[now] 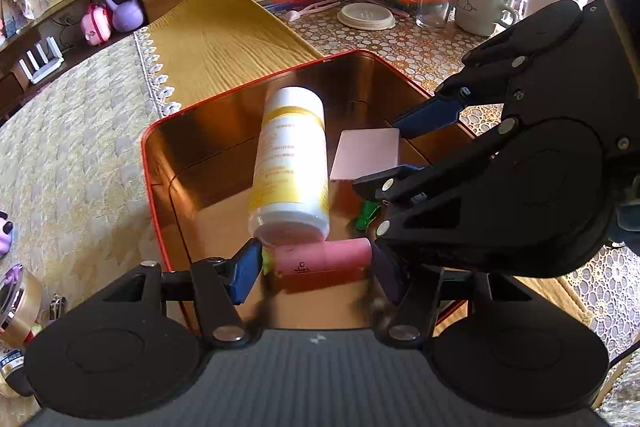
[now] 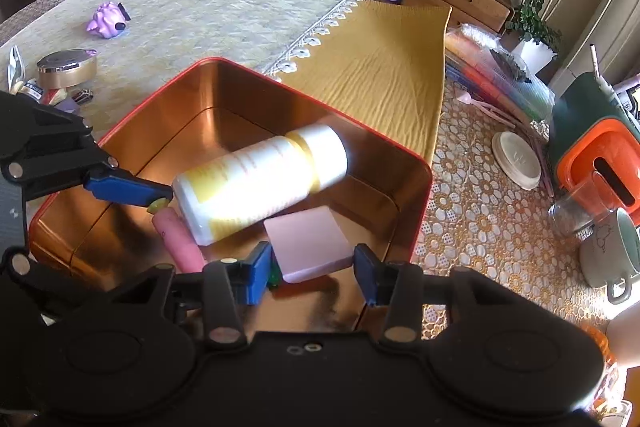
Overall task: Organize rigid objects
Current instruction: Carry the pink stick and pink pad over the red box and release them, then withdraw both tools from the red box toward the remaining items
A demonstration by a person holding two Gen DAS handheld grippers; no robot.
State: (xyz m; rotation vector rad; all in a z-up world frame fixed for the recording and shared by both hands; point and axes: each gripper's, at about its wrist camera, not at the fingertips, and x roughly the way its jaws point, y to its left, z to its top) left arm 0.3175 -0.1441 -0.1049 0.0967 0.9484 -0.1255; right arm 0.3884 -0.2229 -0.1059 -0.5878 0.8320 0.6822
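A red-rimmed rectangular metal tin [image 1: 160, 163] with a shiny copper-coloured inside is sitting under both grippers on a patterned tablecloth [image 2: 472, 211]. The left gripper [image 1: 316, 267] is tilting steeply down into the tin, its blue-padded fingers part-way apart and pressing on the two ends of a smooth pink cylinder [image 1: 324, 259] with black handwriting. Just beyond its fingertips a white plastic bottle [image 1: 290, 163] with a yellow label is lying on its side. The right gripper [image 2: 312, 271] is angling down likewise, its jaws half open and flanking a flat matte pink rectangular block [image 2: 308, 243]; whether the pads are pressing it cannot be told. A small green object [image 1: 366, 215] is lying between the two grippers.
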